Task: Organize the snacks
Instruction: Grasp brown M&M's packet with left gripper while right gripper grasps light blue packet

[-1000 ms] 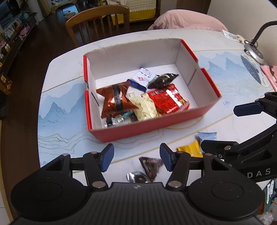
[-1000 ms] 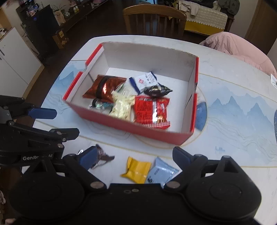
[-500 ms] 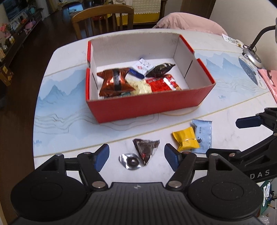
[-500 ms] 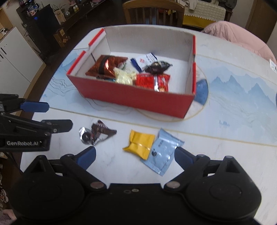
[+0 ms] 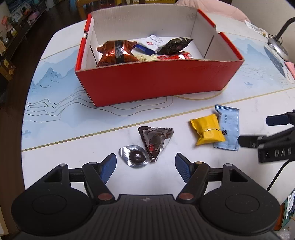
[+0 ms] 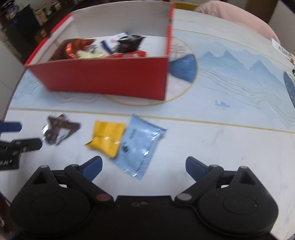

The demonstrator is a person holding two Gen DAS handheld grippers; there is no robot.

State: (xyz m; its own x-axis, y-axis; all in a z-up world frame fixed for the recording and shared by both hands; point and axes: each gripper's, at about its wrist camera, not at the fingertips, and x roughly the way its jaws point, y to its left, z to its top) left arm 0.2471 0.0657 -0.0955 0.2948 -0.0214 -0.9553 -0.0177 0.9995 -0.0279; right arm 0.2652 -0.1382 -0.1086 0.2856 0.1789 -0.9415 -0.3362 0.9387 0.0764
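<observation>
A red cardboard box [image 5: 158, 81] [image 6: 103, 77] holds several snack packets at the table's far middle. On the table in front of it lie a dark triangular packet [image 5: 155, 140] [image 6: 59, 129], a small round foil snack [image 5: 134, 157], a yellow packet [image 5: 207, 132] [image 6: 107, 136] and a pale blue packet [image 5: 227, 127] [image 6: 140, 145]. My left gripper [image 5: 145, 165] is open just above the foil snack and the dark packet. My right gripper [image 6: 143, 166] is open over the near end of the blue packet. Nothing is held.
A desk lamp [image 5: 278, 44] stands at the far right of the table. A pink cushion [image 6: 237, 14] and a wooden chair [image 5: 83, 5] sit behind the table. The table edge drops to dark floor on the left.
Both grippers have come down toward the table, away from the box. The loose packets now lie right before the fingers. The left jaws have widened.
</observation>
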